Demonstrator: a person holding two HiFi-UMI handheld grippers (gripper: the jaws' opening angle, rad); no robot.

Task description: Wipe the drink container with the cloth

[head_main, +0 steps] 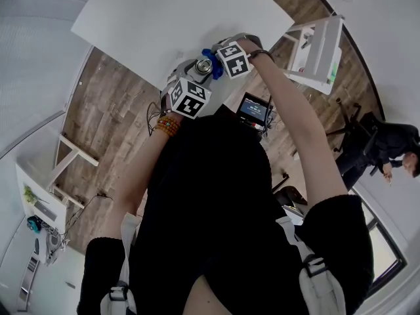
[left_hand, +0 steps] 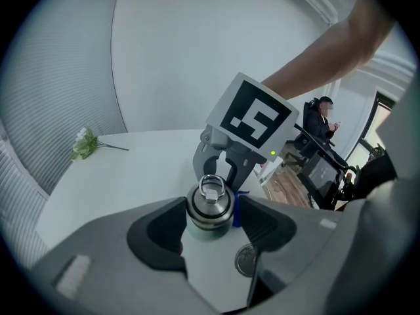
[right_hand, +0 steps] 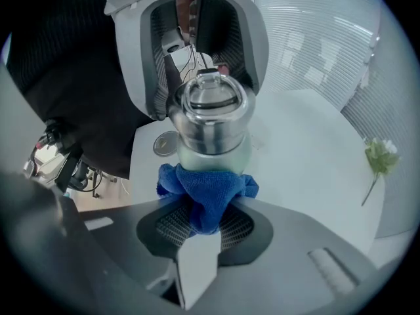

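A steel drink bottle (left_hand: 210,205) with a loop lid stands on the white table (head_main: 170,15). My left gripper (left_hand: 210,227) is shut on its body, one jaw on each side. In the right gripper view the bottle (right_hand: 211,120) rises just past a bunched blue cloth (right_hand: 207,190). My right gripper (right_hand: 203,220) is shut on the cloth and presses it against the bottle's lower body. From the head view both grippers meet at the table's near edge, the left gripper (head_main: 191,89) facing the right gripper (head_main: 226,59), with the bottle (head_main: 204,65) and the cloth (head_main: 211,56) between them.
A small green sprig with white flowers (left_hand: 84,143) lies at the table's far side. A round metal disc (left_hand: 246,260) rests on the table beside the bottle. Off the table are a white stand (head_main: 318,44), a small screen (head_main: 254,109) and a seated person (head_main: 387,151).
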